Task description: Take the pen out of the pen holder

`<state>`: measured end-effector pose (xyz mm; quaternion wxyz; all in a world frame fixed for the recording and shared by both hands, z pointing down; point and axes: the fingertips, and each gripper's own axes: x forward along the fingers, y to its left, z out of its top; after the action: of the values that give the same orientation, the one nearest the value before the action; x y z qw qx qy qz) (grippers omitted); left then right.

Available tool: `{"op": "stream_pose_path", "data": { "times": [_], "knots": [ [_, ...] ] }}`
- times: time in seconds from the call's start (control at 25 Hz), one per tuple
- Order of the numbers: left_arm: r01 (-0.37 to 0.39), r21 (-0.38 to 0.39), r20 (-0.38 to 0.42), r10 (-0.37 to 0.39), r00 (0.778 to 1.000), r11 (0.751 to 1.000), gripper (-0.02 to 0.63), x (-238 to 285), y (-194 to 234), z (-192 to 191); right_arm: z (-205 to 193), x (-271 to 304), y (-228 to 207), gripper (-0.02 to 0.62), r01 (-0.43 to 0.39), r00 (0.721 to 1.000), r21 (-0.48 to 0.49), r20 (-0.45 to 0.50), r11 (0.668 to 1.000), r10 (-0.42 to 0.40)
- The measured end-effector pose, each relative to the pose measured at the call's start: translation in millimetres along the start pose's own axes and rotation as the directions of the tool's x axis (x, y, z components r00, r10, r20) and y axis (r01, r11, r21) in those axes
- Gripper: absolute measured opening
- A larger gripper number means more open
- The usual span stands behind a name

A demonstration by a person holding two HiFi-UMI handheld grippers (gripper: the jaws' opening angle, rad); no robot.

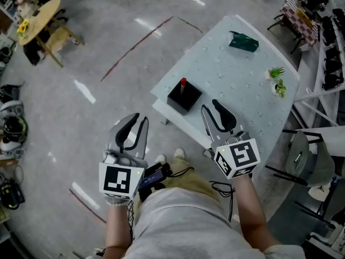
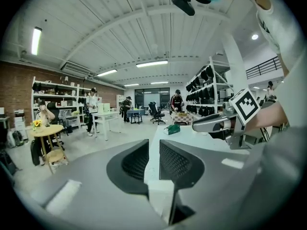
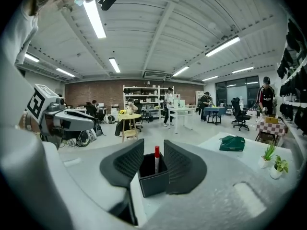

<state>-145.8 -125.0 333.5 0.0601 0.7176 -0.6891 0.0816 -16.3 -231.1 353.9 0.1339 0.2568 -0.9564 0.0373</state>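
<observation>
Currently the pen (image 1: 183,83), red-capped, stands upright in the pen holder (image 1: 184,97), a square black box near the lower-left corner of the pale table (image 1: 237,80), just left of centre in the head view. Right gripper (image 1: 209,104) sits lower centre-right of that view, over the table's near edge, jaws spread wide and pinching nothing. Its tips are near the holder but not touching it. Right gripper view lines the holder and pen up in the gap between the two dark pads, farther off along the table. Left gripper (image 1: 139,117) is lower left of the head view, over the grey floor and off the table, well apart from the holder. Its jaws stand a narrow gap apart, with only the table edge showing through in the left gripper view. Green bag (image 1: 243,41) lies at the table's far end, top right. Two small plants (image 1: 277,80) stand at the right edge.
</observation>
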Motion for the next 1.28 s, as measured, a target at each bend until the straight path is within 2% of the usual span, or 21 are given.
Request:
{"op": "stream_pose_path", "data": {
  "times": [0.72,1.28],
  "knots": [
    [-0.132,-0.036,-0.025,0.131,0.991,0.991,0.067,-6.1,15.0,-7.7,-14.2,69.8,-7.3,0.135,-0.155,0.984,-0.039,-0.095,0.987,0.150],
    [-0.182,-0.054,-0.048,0.180,0.983,0.982,0.067,-9.1,24.8,-15.8,-41.4,115.6,-8.6,0.135,-0.222,0.957,-0.127,-0.217,0.967,0.192]
  ]
}}
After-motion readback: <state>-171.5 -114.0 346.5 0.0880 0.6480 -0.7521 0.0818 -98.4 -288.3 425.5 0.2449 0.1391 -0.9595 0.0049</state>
